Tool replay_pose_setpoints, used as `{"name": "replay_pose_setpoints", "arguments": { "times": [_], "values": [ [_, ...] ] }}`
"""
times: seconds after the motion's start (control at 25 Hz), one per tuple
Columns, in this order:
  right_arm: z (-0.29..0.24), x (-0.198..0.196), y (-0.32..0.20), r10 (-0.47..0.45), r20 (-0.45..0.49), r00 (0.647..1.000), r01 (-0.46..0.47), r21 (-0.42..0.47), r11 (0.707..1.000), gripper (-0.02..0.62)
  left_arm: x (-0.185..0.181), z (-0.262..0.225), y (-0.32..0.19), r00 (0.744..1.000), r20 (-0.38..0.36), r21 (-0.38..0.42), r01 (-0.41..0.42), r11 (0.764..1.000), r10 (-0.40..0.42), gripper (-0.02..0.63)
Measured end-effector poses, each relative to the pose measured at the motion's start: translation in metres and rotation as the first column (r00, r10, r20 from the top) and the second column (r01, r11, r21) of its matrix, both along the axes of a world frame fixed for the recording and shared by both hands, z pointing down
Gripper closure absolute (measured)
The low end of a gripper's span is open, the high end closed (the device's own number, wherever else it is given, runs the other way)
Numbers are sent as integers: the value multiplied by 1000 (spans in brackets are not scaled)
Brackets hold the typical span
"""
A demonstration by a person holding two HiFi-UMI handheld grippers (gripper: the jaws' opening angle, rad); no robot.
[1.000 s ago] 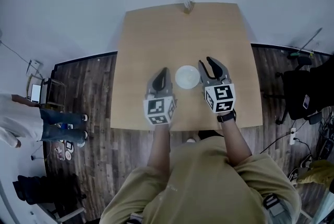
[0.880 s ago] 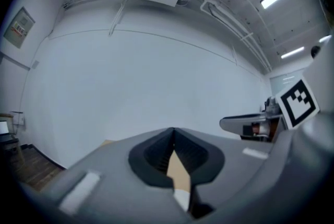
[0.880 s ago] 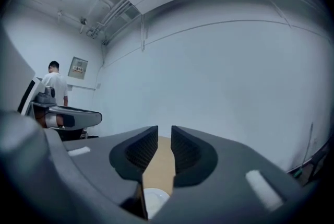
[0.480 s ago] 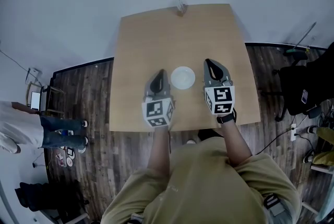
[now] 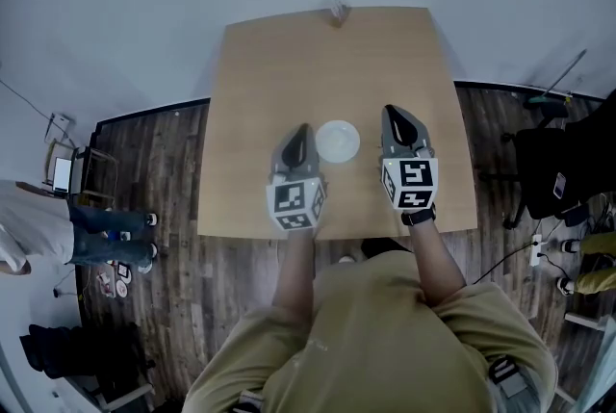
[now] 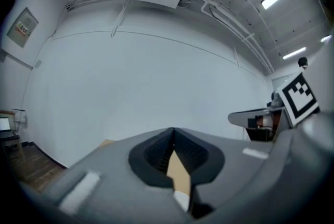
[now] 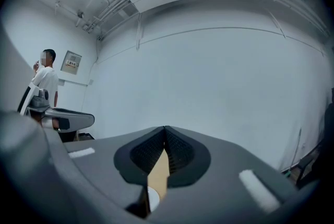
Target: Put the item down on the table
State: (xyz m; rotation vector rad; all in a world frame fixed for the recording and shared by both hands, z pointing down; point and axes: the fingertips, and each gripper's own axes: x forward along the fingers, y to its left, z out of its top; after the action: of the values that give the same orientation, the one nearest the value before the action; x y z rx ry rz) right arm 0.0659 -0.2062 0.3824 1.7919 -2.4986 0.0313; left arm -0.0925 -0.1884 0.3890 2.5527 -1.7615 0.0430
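A small white round dish [image 5: 337, 141] lies flat on the wooden table [image 5: 327, 64], near its front edge. My left gripper [image 5: 300, 129] rests just left of the dish, shut and empty. My right gripper [image 5: 390, 112] sits to the dish's right with a gap between them, also shut with nothing in it. In the left gripper view the jaws [image 6: 173, 131] meet at the tip, and a sliver of the white dish [image 6: 181, 200] shows low in the gap. The right gripper view shows its closed jaws [image 7: 165, 129] and the dish edge [image 7: 151, 198] below them.
A small upright object [image 5: 337, 11] stands at the table's far edge. Off the table, a person [image 5: 38, 228] stands on the dark floor at left and black chairs [image 5: 553, 170] stand at right. White wall lies beyond the table.
My right gripper was open beside the dish a second ago; it has closed and drawn a little right, away from the dish. The left gripper has barely moved.
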Motion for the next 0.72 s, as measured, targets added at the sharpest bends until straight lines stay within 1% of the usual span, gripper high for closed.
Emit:
{"name": "replay_pose_setpoints", "arguments": {
  "times": [0.12, 0.32, 0.72],
  "values": [
    [1, -4, -3, -9, 0, 1000, 9, -1, 1000, 589, 0, 1, -1, 1000, 2, 0, 2, 1000, -2, 604],
    [6, -14, -6, -24, -42, 999, 24, -4, 1000, 589, -5, 2, -6, 1000, 1, -5, 17, 1000, -17, 604],
    [12, -7, -14, -20, -14, 1000, 19, -25, 1000, 589, 0, -3, -13, 1000, -30, 0, 3, 1000, -3, 604]
  ]
}}
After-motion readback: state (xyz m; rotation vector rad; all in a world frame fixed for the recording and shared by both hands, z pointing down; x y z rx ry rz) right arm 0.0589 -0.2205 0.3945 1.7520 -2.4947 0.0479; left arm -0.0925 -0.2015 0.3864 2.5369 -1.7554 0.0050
